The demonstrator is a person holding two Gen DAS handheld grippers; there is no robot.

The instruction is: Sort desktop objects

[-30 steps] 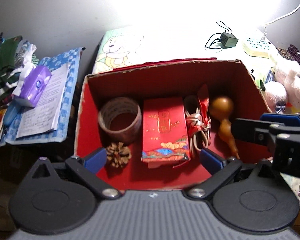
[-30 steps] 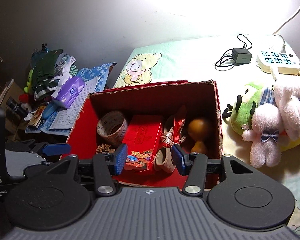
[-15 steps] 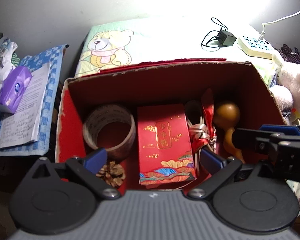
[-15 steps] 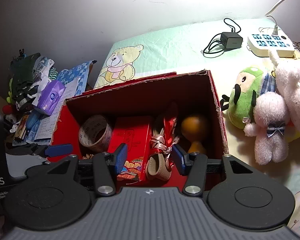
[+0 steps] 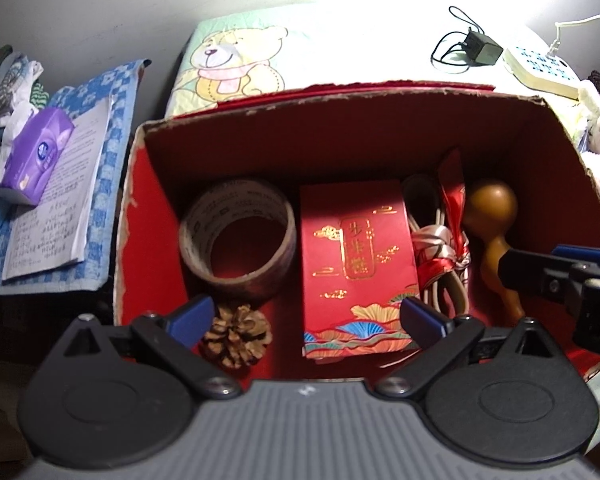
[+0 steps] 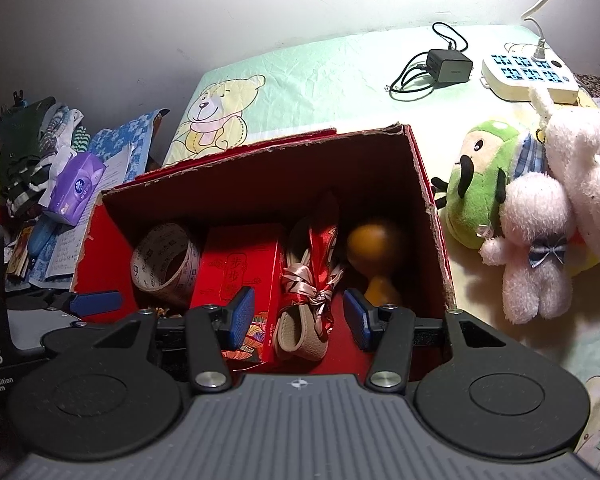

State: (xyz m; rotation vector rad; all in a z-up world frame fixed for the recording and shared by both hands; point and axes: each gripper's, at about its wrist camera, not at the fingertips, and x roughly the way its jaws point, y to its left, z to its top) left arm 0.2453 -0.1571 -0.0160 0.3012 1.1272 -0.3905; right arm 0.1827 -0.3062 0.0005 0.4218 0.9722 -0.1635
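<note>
Hovering over the open red cardboard box (image 5: 148,216), both grippers are spread and empty: left gripper (image 5: 306,316) above the red gift packet (image 5: 356,264) w/ pine cone (image 5: 236,336) by its left finger, right gripper (image 6: 298,316) above the ribbon-tied bundle (image 6: 308,292). Tape roll (image 5: 236,240) sits left, gourd (image 5: 492,216) right (all inside). Plush toys (image 6: 532,216) lie beside the box on a bear-print sheet (image 6: 300,76).
</note>
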